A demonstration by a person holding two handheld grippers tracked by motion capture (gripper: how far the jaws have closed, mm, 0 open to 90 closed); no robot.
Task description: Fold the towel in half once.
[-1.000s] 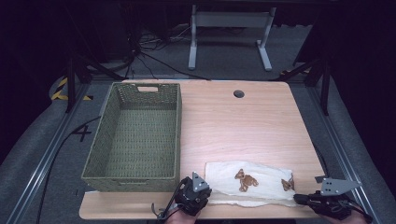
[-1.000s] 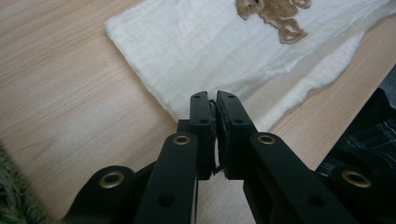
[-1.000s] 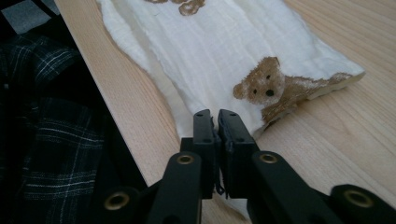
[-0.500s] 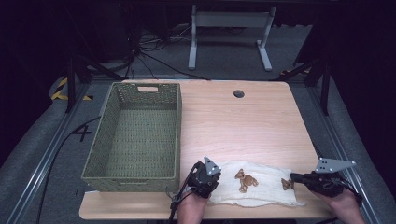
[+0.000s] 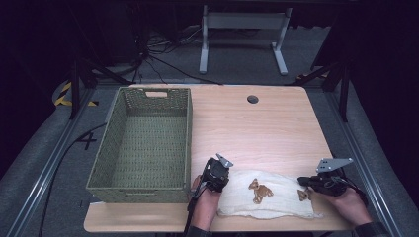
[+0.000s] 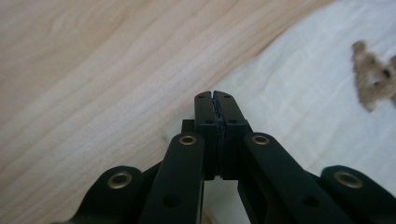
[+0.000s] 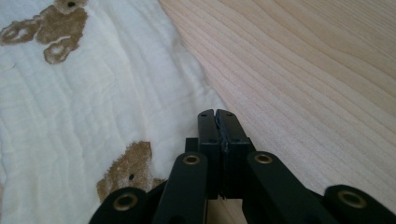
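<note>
A white cloth (image 5: 276,197) printed with brown bears (image 5: 259,190) lies flat near the table's front edge. My left gripper (image 5: 220,171) is over the cloth's far left corner. In the left gripper view its jaws (image 6: 215,95) are pressed together with nothing visible between them, above the cloth (image 6: 303,93). My right gripper (image 5: 303,181) is at the cloth's far right corner, beside a small bear print (image 5: 302,194). Its jaws (image 7: 216,113) are also shut, just above the cloth's edge (image 7: 93,93), and I see no fabric pinched.
A green woven basket (image 5: 188,138) with nothing in it fills the table's left side, close to my left gripper. Bare wood (image 5: 257,133) stretches beyond the cloth to a cable hole (image 5: 253,99) near the far edge. The table's right edge runs just past my right hand.
Both grippers have moved from the table's front edge away from the person, to the cloth's far corners. The cloth lies as it did.
</note>
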